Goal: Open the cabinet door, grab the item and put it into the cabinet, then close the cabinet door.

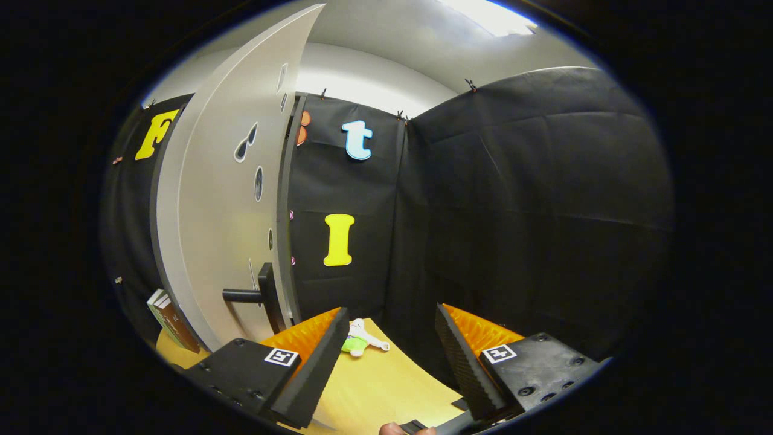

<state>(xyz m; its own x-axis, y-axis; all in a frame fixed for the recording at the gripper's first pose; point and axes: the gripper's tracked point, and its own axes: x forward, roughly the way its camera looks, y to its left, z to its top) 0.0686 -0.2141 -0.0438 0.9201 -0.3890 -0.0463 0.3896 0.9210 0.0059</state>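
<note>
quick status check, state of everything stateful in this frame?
cabinet door: swung open, its handle free of the fingers
gripper: open, fingers spread, nothing between them
small toy: lying on the table just ahead of the fingers, not grasped
book: leaning at the cabinet's base, beside the door

I can read no words or numbers from here. The gripper, fingers spread with nothing between them, carries a square black-and-white marker on each side. The box by the cabinet door may bear print, but it is too blurred to read.
</note>
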